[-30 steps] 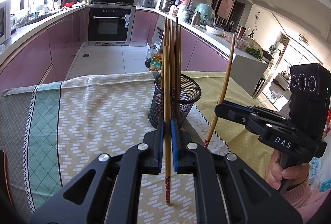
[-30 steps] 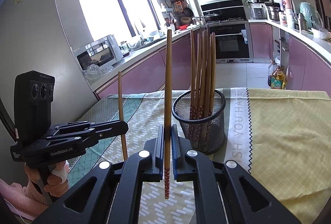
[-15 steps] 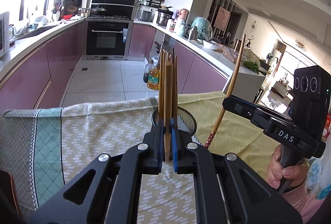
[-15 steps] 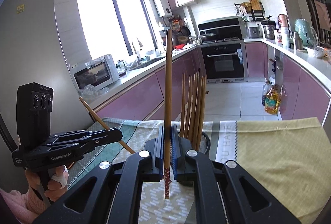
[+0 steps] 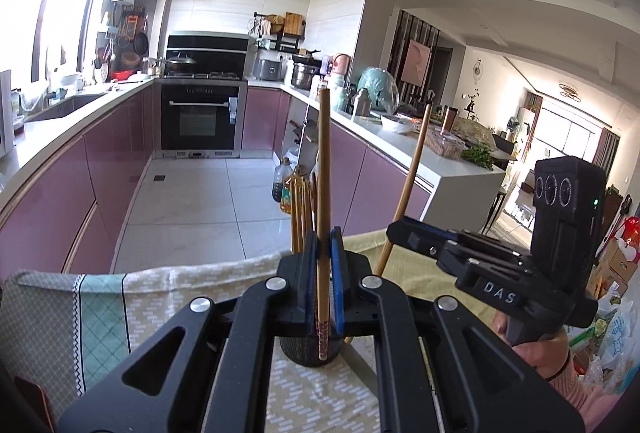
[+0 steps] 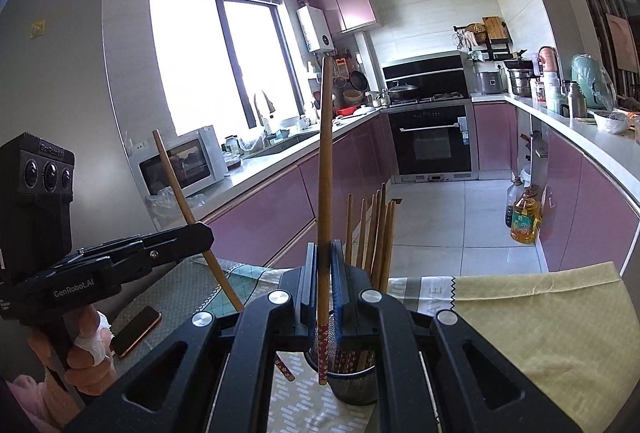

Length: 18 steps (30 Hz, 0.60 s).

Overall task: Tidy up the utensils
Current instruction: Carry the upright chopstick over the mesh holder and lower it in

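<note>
My left gripper [image 5: 323,265] is shut on a wooden chopstick [image 5: 322,193] held upright, its patterned tip above the black mesh holder [image 5: 308,351]. My right gripper [image 6: 323,273] is shut on another chopstick [image 6: 323,173], its tip over the rim of the holder [image 6: 352,385], which stands under both grippers with several chopsticks [image 6: 376,229] in it. The right gripper also shows in the left wrist view [image 5: 400,231] with its chopstick [image 5: 412,173] leaning. The left gripper shows in the right wrist view [image 6: 200,233] with its chopstick [image 6: 180,197] tilted.
The table carries a patterned cloth [image 5: 120,313] and a yellow cloth [image 6: 540,313]. A phone [image 6: 136,329] lies at the left near my left hand. Kitchen counters and an oven [image 5: 200,117] stand beyond the table's far edge.
Both grippers have risen and closed in over the holder, which now sits beneath them. The left chopstick has tilted as seen from the right wrist.
</note>
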Each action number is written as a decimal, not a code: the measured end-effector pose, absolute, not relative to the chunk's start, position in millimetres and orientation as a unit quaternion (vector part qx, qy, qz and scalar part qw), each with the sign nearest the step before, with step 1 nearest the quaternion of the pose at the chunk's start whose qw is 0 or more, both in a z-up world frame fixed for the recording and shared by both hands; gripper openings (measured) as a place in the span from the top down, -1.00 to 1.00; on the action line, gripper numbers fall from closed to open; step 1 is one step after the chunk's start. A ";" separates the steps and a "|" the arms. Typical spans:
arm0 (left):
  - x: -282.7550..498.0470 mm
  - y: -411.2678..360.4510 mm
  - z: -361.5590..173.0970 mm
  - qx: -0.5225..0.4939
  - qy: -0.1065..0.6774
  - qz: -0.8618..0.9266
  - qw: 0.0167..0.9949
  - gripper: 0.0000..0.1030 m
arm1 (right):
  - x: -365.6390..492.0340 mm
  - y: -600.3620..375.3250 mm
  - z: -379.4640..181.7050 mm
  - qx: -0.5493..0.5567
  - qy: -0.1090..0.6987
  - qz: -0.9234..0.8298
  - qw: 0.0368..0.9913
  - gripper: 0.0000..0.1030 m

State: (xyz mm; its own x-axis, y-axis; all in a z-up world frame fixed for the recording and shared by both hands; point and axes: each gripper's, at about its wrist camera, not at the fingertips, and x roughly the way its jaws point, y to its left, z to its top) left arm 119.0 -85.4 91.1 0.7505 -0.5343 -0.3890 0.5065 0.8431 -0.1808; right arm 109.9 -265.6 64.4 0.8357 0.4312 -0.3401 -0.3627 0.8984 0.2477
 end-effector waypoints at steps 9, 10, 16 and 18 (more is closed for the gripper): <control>124.8 -93.1 101.4 -0.030 0.204 -0.279 0.938 0.85 | 128.7 -265.6 58.8 0.087 0.198 0.190 0.958 0.89; 126.9 -94.8 98.1 -0.029 0.209 -0.277 0.937 0.85 | 131.6 -265.3 55.9 0.086 0.202 0.187 0.957 0.89; 142.9 -107.8 73.0 -0.007 0.247 -0.277 0.929 0.85 | 145.0 -257.6 34.4 0.078 0.236 0.184 0.951 0.89; 149.0 -110.5 62.7 0.000 0.261 -0.276 0.925 0.85 | 148.5 -254.8 27.7 0.075 0.248 0.184 0.948 0.89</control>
